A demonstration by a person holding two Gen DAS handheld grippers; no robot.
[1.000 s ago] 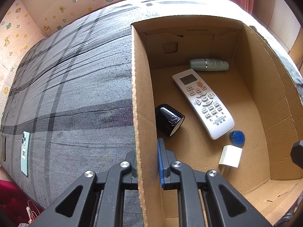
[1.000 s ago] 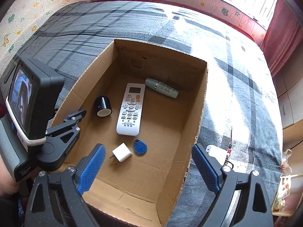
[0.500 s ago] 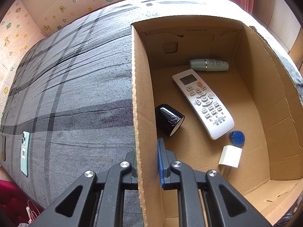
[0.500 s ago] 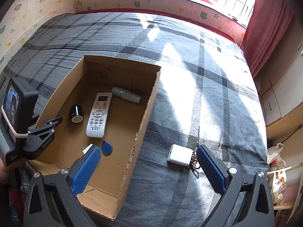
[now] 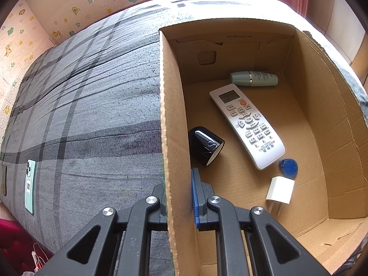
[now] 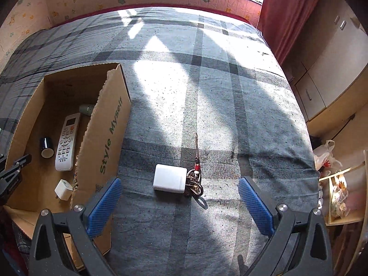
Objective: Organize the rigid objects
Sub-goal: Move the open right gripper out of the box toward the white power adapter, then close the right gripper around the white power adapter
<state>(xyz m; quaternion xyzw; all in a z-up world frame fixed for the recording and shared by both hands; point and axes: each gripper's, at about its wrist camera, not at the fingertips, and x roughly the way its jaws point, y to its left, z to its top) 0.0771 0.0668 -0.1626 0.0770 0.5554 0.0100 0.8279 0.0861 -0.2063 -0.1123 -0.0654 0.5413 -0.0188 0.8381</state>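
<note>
My left gripper is shut on the left wall of the cardboard box. Inside the box lie a white remote, a pale green bottle, a black cap, a blue key fob and a white plug adapter. My right gripper hangs open over the grey plaid bed cover, outside the box. Between and just ahead of its fingers lie a white rectangular case and a bunch of keys with a chain.
A mint green phone lies on the cover near the bed's left edge. Wooden cabinets and a shelf with a plastic bag stand to the right of the bed. A red curtain hangs at the far right.
My right gripper has swung right, from above the box to above the white case and keys on the cover, opening a little wider. The left gripper has kept still on the box wall.
</note>
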